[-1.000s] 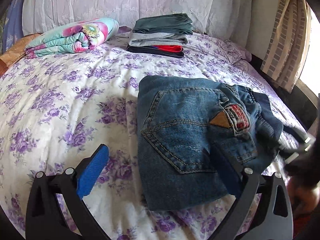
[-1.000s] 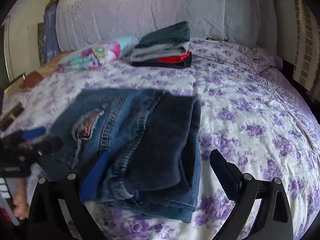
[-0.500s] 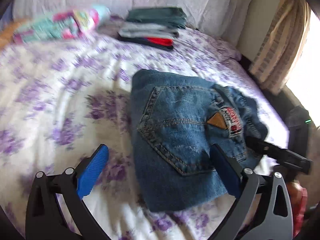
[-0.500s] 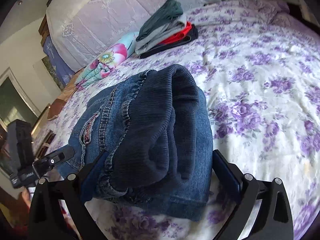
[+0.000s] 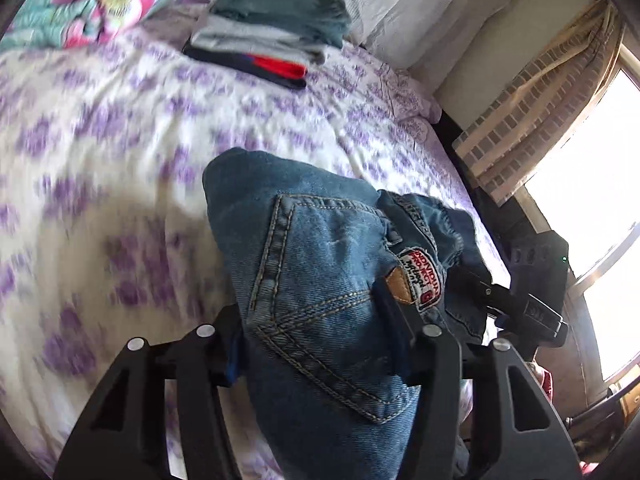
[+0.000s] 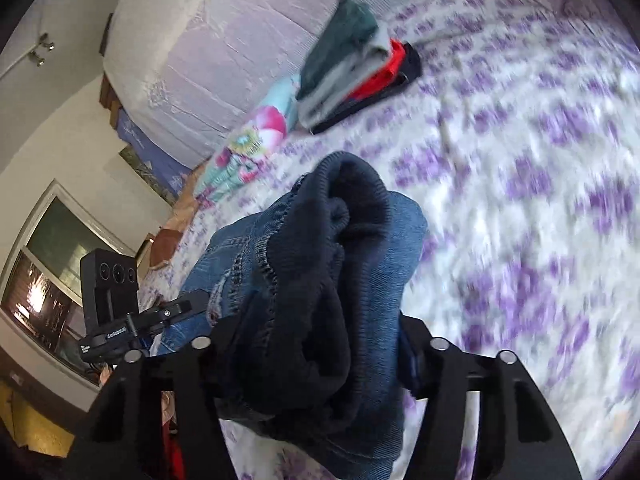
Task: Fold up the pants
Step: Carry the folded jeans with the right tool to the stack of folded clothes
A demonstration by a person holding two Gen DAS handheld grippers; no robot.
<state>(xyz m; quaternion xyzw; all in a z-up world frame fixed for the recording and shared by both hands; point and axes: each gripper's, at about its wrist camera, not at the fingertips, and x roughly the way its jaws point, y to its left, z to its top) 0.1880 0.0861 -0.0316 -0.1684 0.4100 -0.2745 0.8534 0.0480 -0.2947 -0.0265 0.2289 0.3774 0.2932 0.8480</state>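
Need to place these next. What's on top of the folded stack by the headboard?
A dark green garment tops the folded stack, above grey, red and black layers. The bed under the stack is hidden.

I'm in a home bedroom: a bed (image 5: 120,128) under a purple-flowered sheet fills both views, a stack of folded clothes (image 5: 268,32) lies upper centre, and a checked curtain (image 5: 536,104) hangs by the bright window at right.

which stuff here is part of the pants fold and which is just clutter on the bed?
In the job:
- folded jeans, gripped from both sides
- left gripper, shut on them
- right gripper, shut on them

Lying about:
- stack of folded clothes
- floral bundle
- pillows
- curtain
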